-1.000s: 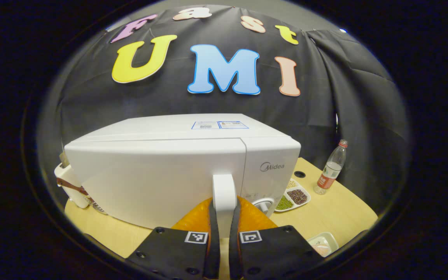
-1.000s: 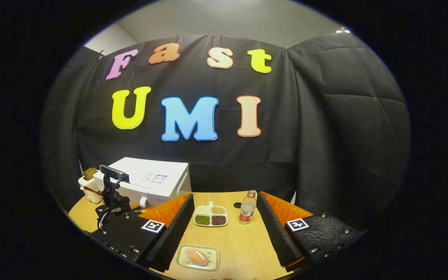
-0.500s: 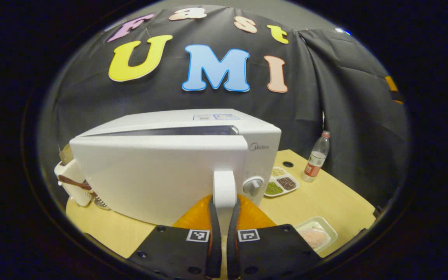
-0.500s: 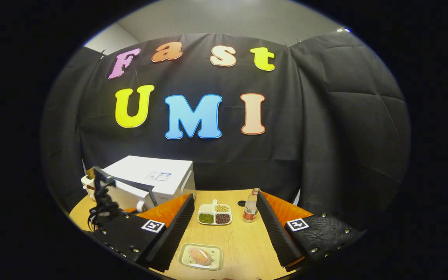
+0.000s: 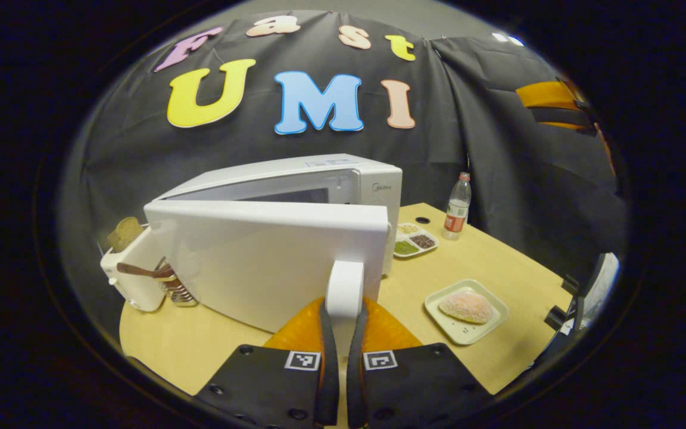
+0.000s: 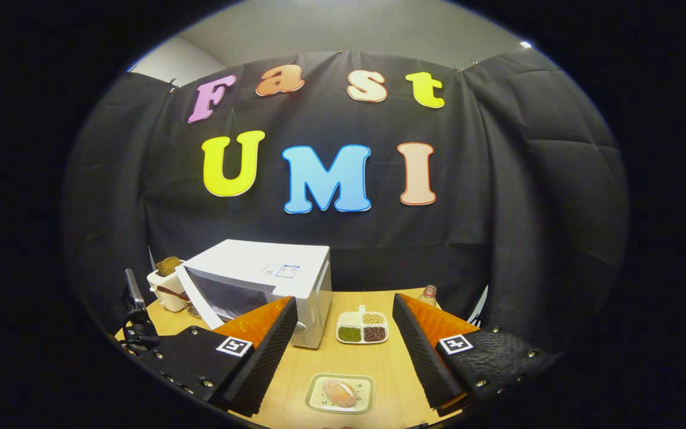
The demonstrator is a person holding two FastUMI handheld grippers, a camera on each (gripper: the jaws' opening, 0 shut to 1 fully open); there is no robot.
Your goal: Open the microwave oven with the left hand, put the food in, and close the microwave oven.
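The white microwave [image 5: 373,185] stands on the wooden table with its door [image 5: 259,256] swung partly open toward me. My left gripper [image 5: 343,316] is shut on the door's white handle [image 5: 344,286]. The food, a pinkish lump [image 5: 467,307], lies on a small white plate [image 5: 438,304] to the right of the door. In the right gripper view the microwave [image 6: 277,268] shows its dark cavity behind the open door [image 6: 197,298]. My right gripper [image 6: 343,342] hangs open above the table, with the food [image 6: 340,393] on its plate below and between the fingers.
A divided dish of beans [image 6: 362,328] sits right of the microwave, with a plastic bottle [image 5: 455,205] behind it. A white holder with bread and utensils [image 5: 134,274] stands left of the door. The table's edge [image 5: 533,357] runs close on the right.
The left gripper has pulled the handle back, swinging the door from nearly closed to partly open. The right gripper has shifted so the plate sits more centrally between its fingers.
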